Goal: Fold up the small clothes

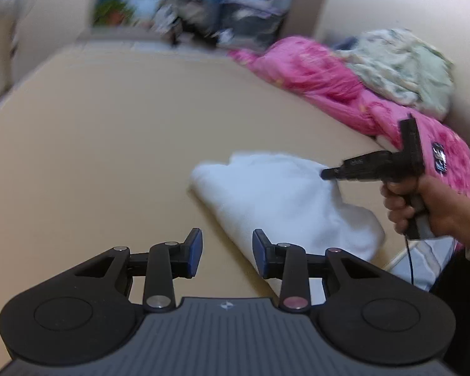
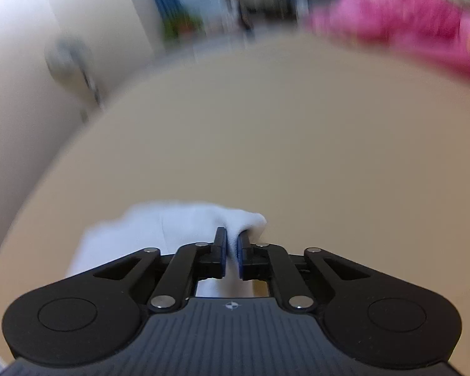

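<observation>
Beige table surface (image 1: 109, 144) fills most of both views; everything below is placed against it. Along its far right edge lies a crumpled pink garment (image 1: 335, 87), and on top of that, further right, a pale green floral cloth (image 1: 404, 65). Both sit well apart from the working area.

White small garment (image 1: 285, 200), soft and partly bunched, lies on the table's near right part. One end is lifted slightly where the right gripper (image 2: 232, 247) has it: jaws closed down on a fold of the white fabric, cloth pinched between the blue pads, seen clearly in the right wrist view. From the left wrist view the same tool shows side-on, tip at the garment's right edge, held in the person's right hand (image 1: 423, 203).

Left gripper (image 1: 227, 250) hovers over the table's near edge, just beside the garment's near-left border. Jaws spread apart, nothing between them.
</observation>
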Tool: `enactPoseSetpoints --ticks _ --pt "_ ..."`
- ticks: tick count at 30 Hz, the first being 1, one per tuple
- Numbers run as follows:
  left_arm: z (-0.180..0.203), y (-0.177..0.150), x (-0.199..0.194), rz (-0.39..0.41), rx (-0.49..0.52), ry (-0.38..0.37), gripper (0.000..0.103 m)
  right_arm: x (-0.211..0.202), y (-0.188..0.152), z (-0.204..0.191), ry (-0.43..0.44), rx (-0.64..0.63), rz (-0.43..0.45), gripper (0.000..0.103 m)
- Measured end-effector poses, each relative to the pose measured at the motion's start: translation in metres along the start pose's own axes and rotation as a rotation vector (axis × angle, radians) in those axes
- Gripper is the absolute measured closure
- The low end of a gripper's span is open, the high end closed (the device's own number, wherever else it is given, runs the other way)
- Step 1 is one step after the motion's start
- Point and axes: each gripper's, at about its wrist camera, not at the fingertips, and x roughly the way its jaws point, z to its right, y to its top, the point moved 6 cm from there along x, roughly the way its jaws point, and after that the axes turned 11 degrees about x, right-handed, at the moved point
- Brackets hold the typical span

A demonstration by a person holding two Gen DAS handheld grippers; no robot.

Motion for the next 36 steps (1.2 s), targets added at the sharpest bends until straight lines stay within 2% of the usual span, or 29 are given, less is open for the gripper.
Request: enactPoseSetpoints --ticks 1,2,4,5,8,10,14,16,17,18,19,20,23,25,27,28,30,32,34,35,36 --pt "-0.001 -0.001 0.003 -0.029 -0.001 0.017 0.065 -0.003 0.000 0.002 -0.009 0.004 0.017 0.083" --pt "-0.001 0.000 0.003 -0.021 0.012 0.029 0.064 -0.008 0.001 0.003 -0.011 0.006 0.042 0.078" --pt "0.002 0.005 0.000 0.012 0.025 0.024 0.063 -0.022 0.004 0.009 0.001 0.021 0.079 0.060" --pt "0.001 0.005 0.000 0.012 0.024 0.022 0.063 -0.028 0.003 0.015 0.017 0.048 0.074 0.058" --pt "-0.003 0.000 0.002 -0.011 0.028 0.042 0.063 -0.039 -0.011 0.031 0.096 0.132 -0.034 0.056" --pt "-0.005 0.000 0.002 -0.010 0.022 0.040 0.063 -0.047 -0.025 0.037 0.126 0.124 -0.098 0.056" --pt "0.002 0.000 0.003 -0.003 0.005 0.015 0.063 -0.060 -0.053 0.039 0.150 0.013 -0.185 0.055" --pt "0.008 -0.001 0.005 -0.002 -0.005 -0.013 0.063 -0.064 -0.067 0.035 0.143 -0.077 -0.199 0.055" --pt "0.014 -0.001 0.007 -0.002 -0.003 -0.035 0.062 -0.066 -0.073 0.033 0.140 -0.114 -0.198 0.060" --pt "0.020 -0.001 0.009 -0.003 0.008 -0.048 0.060 -0.069 -0.076 0.030 0.159 -0.139 -0.202 0.090" --pt "0.028 -0.002 0.012 -0.003 0.026 -0.058 0.058 -0.073 -0.078 0.027 0.186 -0.149 -0.200 0.099" --pt "0.035 -0.002 0.014 -0.003 0.046 -0.069 0.058 -0.085 -0.076 0.030 0.210 -0.151 -0.171 0.100" --pt "0.059 -0.004 0.026 -0.005 0.097 -0.110 0.057 -0.128 -0.059 0.033 0.360 -0.099 -0.081 0.100" --pt "0.072 -0.006 0.034 -0.007 0.117 -0.135 0.049 -0.138 -0.057 0.044 0.371 -0.077 -0.093 0.100" --pt "0.081 -0.011 0.043 -0.015 0.133 -0.151 0.045 -0.125 -0.066 0.056 0.279 -0.109 -0.162 0.100" --pt "0.086 -0.014 0.049 -0.030 0.153 -0.157 0.045 -0.112 -0.073 0.065 0.204 -0.113 -0.218 0.100" --pt "0.093 -0.025 0.064 -0.089 0.199 -0.144 0.046 -0.098 -0.082 0.071 0.113 -0.138 -0.261 0.099" --pt "0.096 -0.041 0.082 -0.206 0.262 -0.103 0.048 -0.095 -0.081 0.067 0.098 -0.166 -0.243 0.095" --pt "0.096 -0.057 0.095 -0.305 0.315 -0.067 0.049 -0.102 -0.070 0.062 0.126 -0.134 -0.187 0.069" --pt "0.096 -0.058 0.096 -0.313 0.307 -0.076 0.049 -0.105 -0.065 0.060 0.145 -0.120 -0.156 0.062" --pt "0.094 -0.055 0.094 -0.309 0.287 -0.092 0.049 -0.109 -0.058 0.056 0.160 -0.107 -0.108 0.050"
